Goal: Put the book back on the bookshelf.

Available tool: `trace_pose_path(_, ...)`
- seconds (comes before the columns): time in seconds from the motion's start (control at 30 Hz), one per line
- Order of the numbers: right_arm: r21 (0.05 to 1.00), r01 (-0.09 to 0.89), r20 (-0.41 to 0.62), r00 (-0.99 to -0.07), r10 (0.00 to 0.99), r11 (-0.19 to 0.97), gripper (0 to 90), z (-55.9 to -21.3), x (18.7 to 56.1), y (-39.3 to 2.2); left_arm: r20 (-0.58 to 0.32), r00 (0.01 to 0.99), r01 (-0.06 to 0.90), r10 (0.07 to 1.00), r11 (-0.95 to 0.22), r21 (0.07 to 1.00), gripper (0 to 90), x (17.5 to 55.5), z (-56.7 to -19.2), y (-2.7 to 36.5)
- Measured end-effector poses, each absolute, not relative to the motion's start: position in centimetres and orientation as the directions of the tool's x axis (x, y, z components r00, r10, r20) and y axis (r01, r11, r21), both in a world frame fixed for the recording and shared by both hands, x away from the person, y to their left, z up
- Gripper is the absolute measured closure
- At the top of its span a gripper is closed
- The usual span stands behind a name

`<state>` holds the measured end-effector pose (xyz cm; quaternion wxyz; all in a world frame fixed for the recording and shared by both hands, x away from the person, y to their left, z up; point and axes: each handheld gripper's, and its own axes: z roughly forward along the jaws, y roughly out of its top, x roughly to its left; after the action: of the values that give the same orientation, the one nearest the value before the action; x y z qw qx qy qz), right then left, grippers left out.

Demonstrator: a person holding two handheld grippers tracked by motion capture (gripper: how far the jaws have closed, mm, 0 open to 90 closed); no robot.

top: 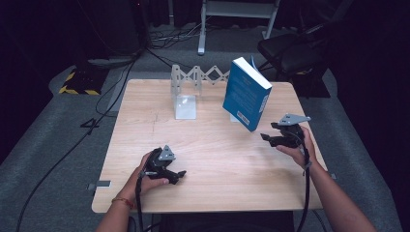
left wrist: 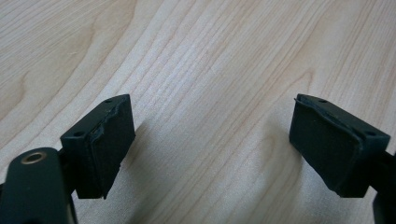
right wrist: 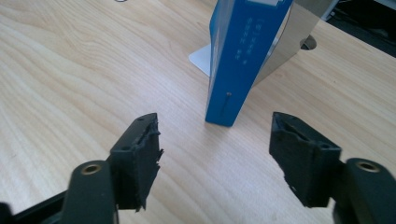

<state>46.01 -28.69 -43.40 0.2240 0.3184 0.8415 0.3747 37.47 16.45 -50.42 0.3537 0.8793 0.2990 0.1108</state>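
Blue is what catches the eye from the high view: a blue book [top: 246, 93] stands on its lower edge toward the far right of the pale wooden table [top: 212, 159], tipped so that its top leans to the left and its long axis runs up and slightly leftward. Left of it sits a clear stand [top: 185, 106] backed by a white zigzag rack [top: 196, 75]. The right gripper [top: 273, 137] is held just near and right of the book's lower corner, close to it but apart, jaws pointing left toward it. The left gripper [top: 178, 176] rests at the near left, well apart from the book, jaws pointing right across bare wood.

Looking along the left gripper [left wrist: 210, 140] from its own camera, I see what the overhead cannot give: both rubber pads [left wrist: 109, 144] stand wide apart with plain wood grain between them.

From the right gripper view the book [right wrist: 243, 56] shows its spine face-on, with white lettering running down it, which the high view hides. It stands nearly upright on the table, its foot just beyond the gap between the jaws and slightly toward the left one. Behind it a shiny metal bookend [right wrist: 289, 42] rises, its flat white foot poking out at the left. The right gripper [right wrist: 215, 154] has its jaws spread, the pads touching nothing; the book lies ahead of them, not between.
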Motion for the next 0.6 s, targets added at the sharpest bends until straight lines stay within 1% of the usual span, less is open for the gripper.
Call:
trace_pose_path(0.13,0.751,0.384,-0.156,-0.687,0.709,0.538,28.3,-43.4,45.2,-29.2,-0.017,0.796,0.448,0.605,-0.571,0.688,14.7,37.5,-50.4,16.4)
trace_pose_path(0.6,0.734,0.362,-0.193,-0.700,0.687,0.575,28.2,-44.1,42.4,-31.4,-0.016,0.794,0.449,0.607,-0.570,0.688,14.7,37.5,-50.4,16.4)
